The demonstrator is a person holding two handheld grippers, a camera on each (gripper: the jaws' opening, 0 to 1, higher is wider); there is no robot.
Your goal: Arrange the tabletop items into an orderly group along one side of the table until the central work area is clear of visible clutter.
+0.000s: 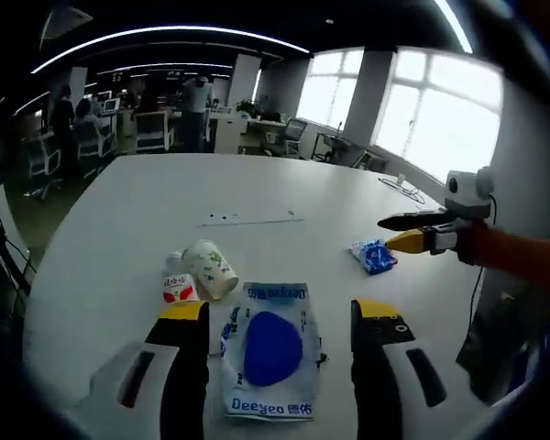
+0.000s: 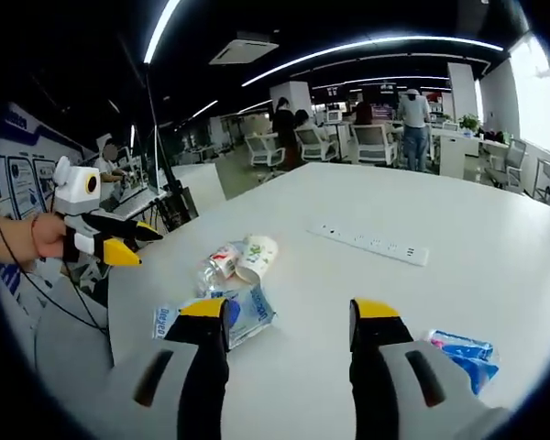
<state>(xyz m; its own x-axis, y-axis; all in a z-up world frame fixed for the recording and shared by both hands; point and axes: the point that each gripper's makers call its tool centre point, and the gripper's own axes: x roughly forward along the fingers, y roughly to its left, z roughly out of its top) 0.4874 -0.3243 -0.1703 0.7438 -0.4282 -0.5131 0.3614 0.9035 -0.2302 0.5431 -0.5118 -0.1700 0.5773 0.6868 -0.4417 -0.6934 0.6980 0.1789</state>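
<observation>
Left hand-held gripper (image 1: 280,316) jaws spread wide, empty, straddling the wipes pack (image 1: 269,349) on the tabletop (image 1: 165,211). Right hand-held gripper (image 2: 289,316) also wide, empty. Paper cup (image 1: 209,268) touches small bottle (image 1: 176,284).

left claw (image 1: 280,316) open over wipes pack (image 1: 270,353) | paper cup (image 1: 210,268), small bottle (image 1: 176,285) beside | right claw (image 1: 405,232) near blue packet (image 1: 373,256)

The white tabletop (image 1: 284,183) carries a flat wet-wipes pack (image 1: 270,353) with a blue oval lid. Just beside it a paper cup (image 1: 210,268) lies on its side, touching a small bottle (image 1: 177,286) with a red label. A small blue packet (image 1: 374,256) lies apart, and a white power strip (image 1: 250,218) sits farther off.
</observation>
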